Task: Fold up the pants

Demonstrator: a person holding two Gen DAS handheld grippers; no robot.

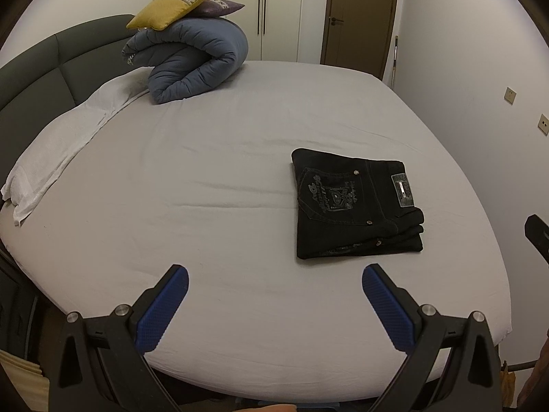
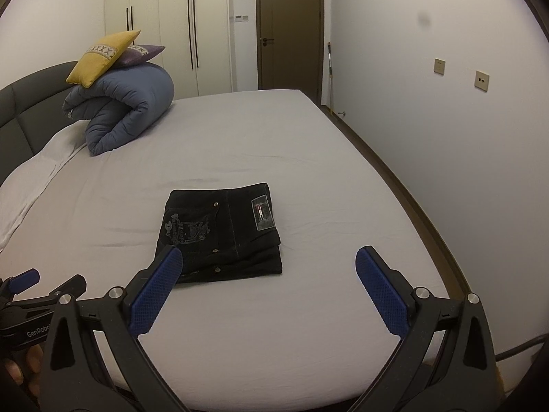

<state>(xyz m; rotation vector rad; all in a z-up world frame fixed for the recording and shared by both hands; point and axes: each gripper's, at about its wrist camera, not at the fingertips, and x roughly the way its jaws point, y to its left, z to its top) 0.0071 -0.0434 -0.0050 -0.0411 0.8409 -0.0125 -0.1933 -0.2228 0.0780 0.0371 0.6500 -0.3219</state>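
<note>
A pair of black pants (image 1: 357, 206) lies folded into a compact rectangle on the grey bed sheet (image 1: 223, 171), back pocket and label facing up. It also shows in the right wrist view (image 2: 219, 233). My left gripper (image 1: 274, 285) is open and empty, held above the bed's near edge, left of and short of the pants. My right gripper (image 2: 267, 271) is open and empty, just short of the pants' near edge; its left pad (image 2: 154, 292) overlaps the pants' near left corner in view. The left gripper also shows at the right wrist view's left edge (image 2: 37, 285).
A rolled blue duvet (image 1: 195, 61) with a yellow cushion (image 1: 175, 5) and a purple one on top sits at the head of the bed. A white pillow (image 1: 58, 147) lies along the grey headboard (image 1: 31, 72). A wall (image 2: 446, 120) runs along the bed's right side.
</note>
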